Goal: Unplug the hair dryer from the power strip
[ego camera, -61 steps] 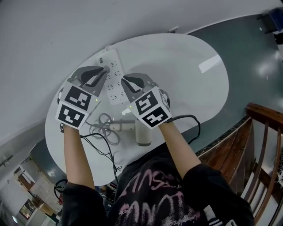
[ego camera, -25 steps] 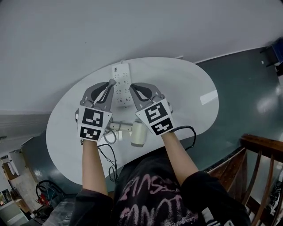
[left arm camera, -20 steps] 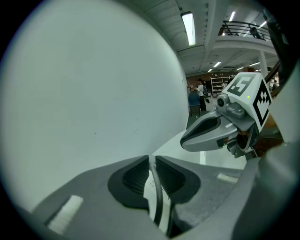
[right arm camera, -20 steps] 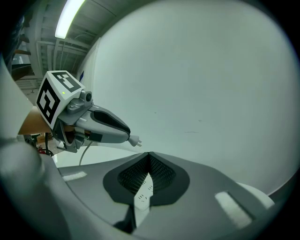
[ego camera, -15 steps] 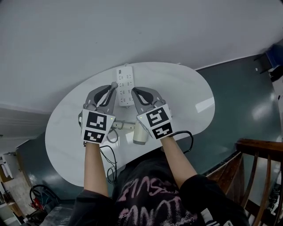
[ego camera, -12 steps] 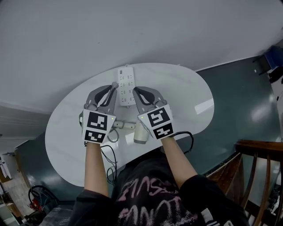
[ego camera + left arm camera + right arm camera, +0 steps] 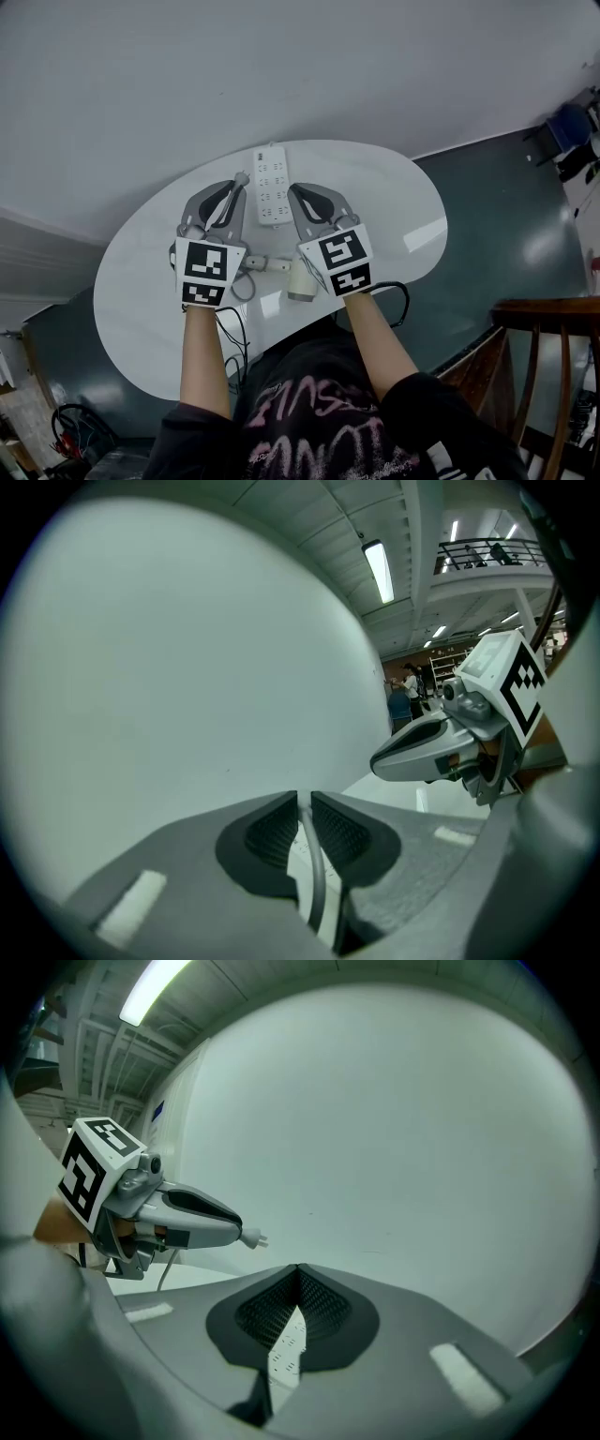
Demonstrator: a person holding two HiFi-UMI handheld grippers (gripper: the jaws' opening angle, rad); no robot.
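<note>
A white power strip (image 7: pixel 272 185) lies at the far side of the white oval table (image 7: pixel 394 202). My left gripper (image 7: pixel 240 179) is shut on the hair dryer's plug (image 7: pixel 251 1237), whose prongs stick out free of the strip. The grey cord (image 7: pixel 316 883) runs down between the left gripper's (image 7: pixel 305 799) pads. The white hair dryer (image 7: pixel 298 279) lies near the table's front edge, under my hands. My right gripper (image 7: pixel 292 191) is shut on nothing, just right of the strip. In the right gripper view the strip (image 7: pixel 286 1349) shows below that gripper (image 7: pixel 298 1274).
The dryer's cord lies coiled (image 7: pixel 242 284) beside the dryer's handle. Black cables (image 7: pixel 232 330) hang off the table's front edge, and another (image 7: pixel 401 292) loops at the right. A wooden railing (image 7: pixel 548 375) stands at lower right. A pale wall rises behind the table.
The head camera has swung, so the table sits differently in the frame. Both grippers stay either side of the strip, and the left one keeps its hold on the plug.
</note>
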